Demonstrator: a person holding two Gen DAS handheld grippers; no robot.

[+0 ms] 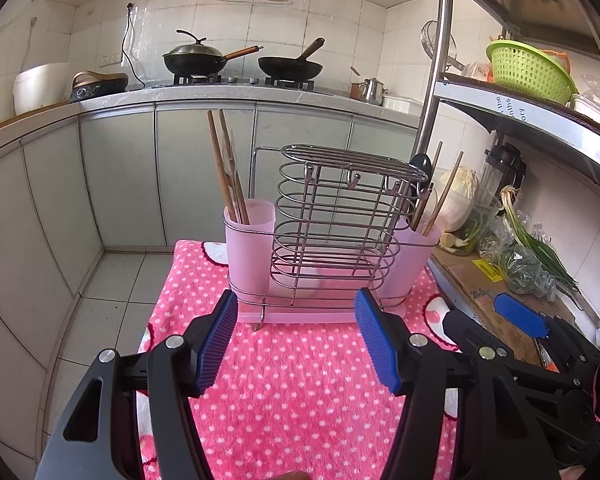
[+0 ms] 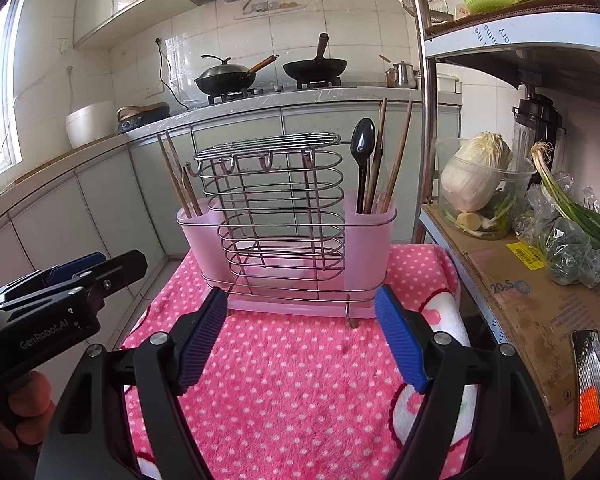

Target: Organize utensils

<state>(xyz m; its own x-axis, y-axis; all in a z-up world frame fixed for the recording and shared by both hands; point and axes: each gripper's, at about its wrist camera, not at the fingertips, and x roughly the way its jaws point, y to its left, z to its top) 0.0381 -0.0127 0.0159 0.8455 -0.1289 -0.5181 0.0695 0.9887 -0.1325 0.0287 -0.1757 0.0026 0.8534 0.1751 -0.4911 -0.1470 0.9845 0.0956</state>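
**Utensils stand sorted in the holder; both claws wait empty in front of it**

The work looks close to done, or else not yet begun: no loose utensil lies on the pink dotted towel [image 2: 300, 380]. The utensil holder [image 2: 287, 240] stands at the far end of the towel, just beyond both grippers. In its left pink cup [image 1: 248, 236] stands a bundle of wooden chopsticks [image 1: 225, 172]. Its right pink cup [image 2: 374, 236] holds more chopsticks [image 2: 396, 160] and a black spoon [image 2: 363, 160]. The wire basket [image 1: 336, 224] between the cups appears empty. Whether the spoon should move there is a guess; if so, that is what remains.

The left gripper [image 1: 295, 340] and the right gripper [image 2: 300, 340] both have their jaws spread wide with nothing between them, and neither touches the holder.

The cups are translucent pink plastic, smooth and round-cornered. The basket is shiny metal wire bent into stacked oval loops, with a flat grid top and small hooks under it. The chopsticks are thin, straight, matt wood, likely light and prone to slip or tip. The spoon is glossy black. The towel is fluffy. The gripper pads [image 2: 201, 340] are blue ribbed rubber.
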